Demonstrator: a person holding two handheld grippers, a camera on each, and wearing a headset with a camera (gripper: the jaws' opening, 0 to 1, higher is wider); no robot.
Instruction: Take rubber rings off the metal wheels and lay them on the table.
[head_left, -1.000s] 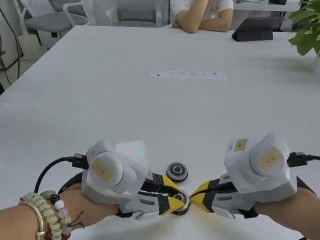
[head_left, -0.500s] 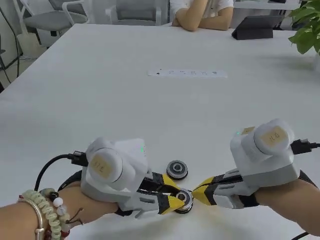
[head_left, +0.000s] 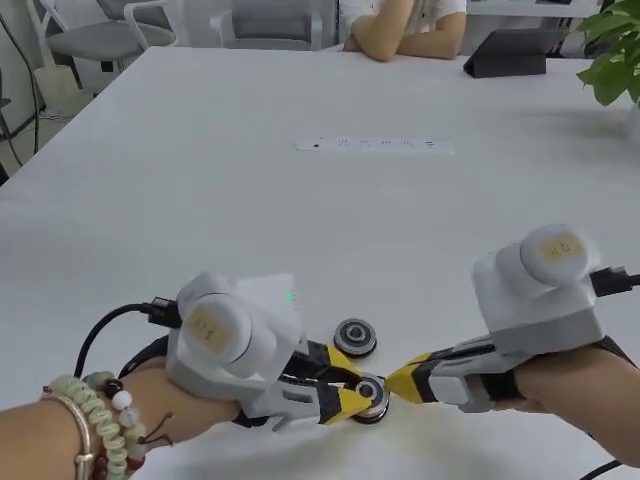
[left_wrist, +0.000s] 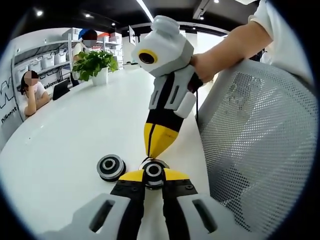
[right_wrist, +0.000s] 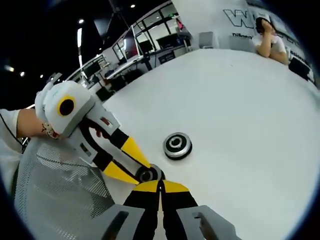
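While low over the table (head_left: 300, 220), clamps a metal wheel (head_left: 372, 392) in left gripper (left_wrist: 153, 175). Touches its rim with right gripper (head_left: 393, 382), jaws together, rear raised.

Camera set-up: three views converging on the near edge of the table (head_left: 300, 220).
Head view is looking forward and down toward the far end. Left gripper view is riding low and close, facing right at the right gripper (left_wrist: 156, 153); right gripper view is facing left at the left gripper (right_wrist: 143, 171). All are sharing the near wheel (head_left: 370, 395) and loose wheel (head_left: 354, 338).
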